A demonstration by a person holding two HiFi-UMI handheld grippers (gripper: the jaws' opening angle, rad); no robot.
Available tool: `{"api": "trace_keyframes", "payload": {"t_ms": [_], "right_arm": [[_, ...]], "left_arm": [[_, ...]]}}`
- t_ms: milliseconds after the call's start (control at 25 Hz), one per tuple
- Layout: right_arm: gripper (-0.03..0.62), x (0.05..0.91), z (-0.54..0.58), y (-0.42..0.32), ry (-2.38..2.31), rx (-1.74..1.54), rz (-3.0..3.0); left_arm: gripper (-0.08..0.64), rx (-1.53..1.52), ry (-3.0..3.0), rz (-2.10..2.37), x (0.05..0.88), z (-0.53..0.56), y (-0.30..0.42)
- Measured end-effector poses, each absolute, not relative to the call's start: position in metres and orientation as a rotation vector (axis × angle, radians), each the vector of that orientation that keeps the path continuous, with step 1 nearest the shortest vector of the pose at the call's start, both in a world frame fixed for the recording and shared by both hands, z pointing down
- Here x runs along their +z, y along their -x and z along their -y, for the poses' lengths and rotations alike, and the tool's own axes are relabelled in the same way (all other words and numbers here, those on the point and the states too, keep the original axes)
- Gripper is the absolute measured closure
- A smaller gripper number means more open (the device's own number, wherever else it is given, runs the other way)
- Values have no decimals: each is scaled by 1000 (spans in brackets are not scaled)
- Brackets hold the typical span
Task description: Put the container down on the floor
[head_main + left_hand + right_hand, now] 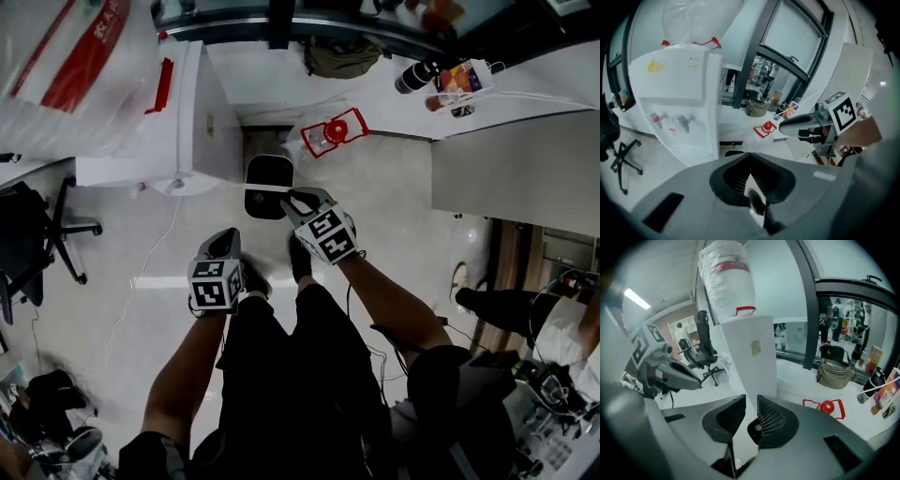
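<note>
The container [328, 133] is a clear plastic jug with a red cap and red handle. It lies on the pale floor by the wall, apart from both grippers; it also shows in the left gripper view [761, 131] and the right gripper view [829, 407]. My left gripper [225, 240] hangs in the air over my legs, and its pads [740, 176] meet at the tips with nothing between them. My right gripper [298, 201] is held higher, toward the jug. A narrow gap stands between its pads [773, 418], which hold nothing.
A white water dispenser [187, 103] with a large bottle on top stands at the left. A small black and white bin [269, 186] sits on the floor beside it. An office chair [37, 244] is far left, a white counter [506, 159] right, and another person's leg [506, 305] beyond.
</note>
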State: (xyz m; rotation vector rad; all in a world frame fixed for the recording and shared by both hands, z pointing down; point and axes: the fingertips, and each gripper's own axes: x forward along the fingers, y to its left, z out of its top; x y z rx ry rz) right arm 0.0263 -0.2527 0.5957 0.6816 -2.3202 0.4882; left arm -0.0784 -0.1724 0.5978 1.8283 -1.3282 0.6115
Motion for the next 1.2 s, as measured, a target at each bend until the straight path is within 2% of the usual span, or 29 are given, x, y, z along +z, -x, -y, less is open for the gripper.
{"api": "trace_keyframes", "payload": {"t_ms": [360, 680, 1200], "right_arm": [[541, 482, 242, -24, -735, 487, 2421], [558, 414, 238, -28, -813, 500, 2471], [582, 337, 214, -20, -846, 438, 2570]], "left_arm": [[554, 530, -1914, 1353, 511, 176, 67], [554, 550, -2017, 1347, 454, 163, 77], [554, 384, -2074, 1422, 376, 160, 94]]}}
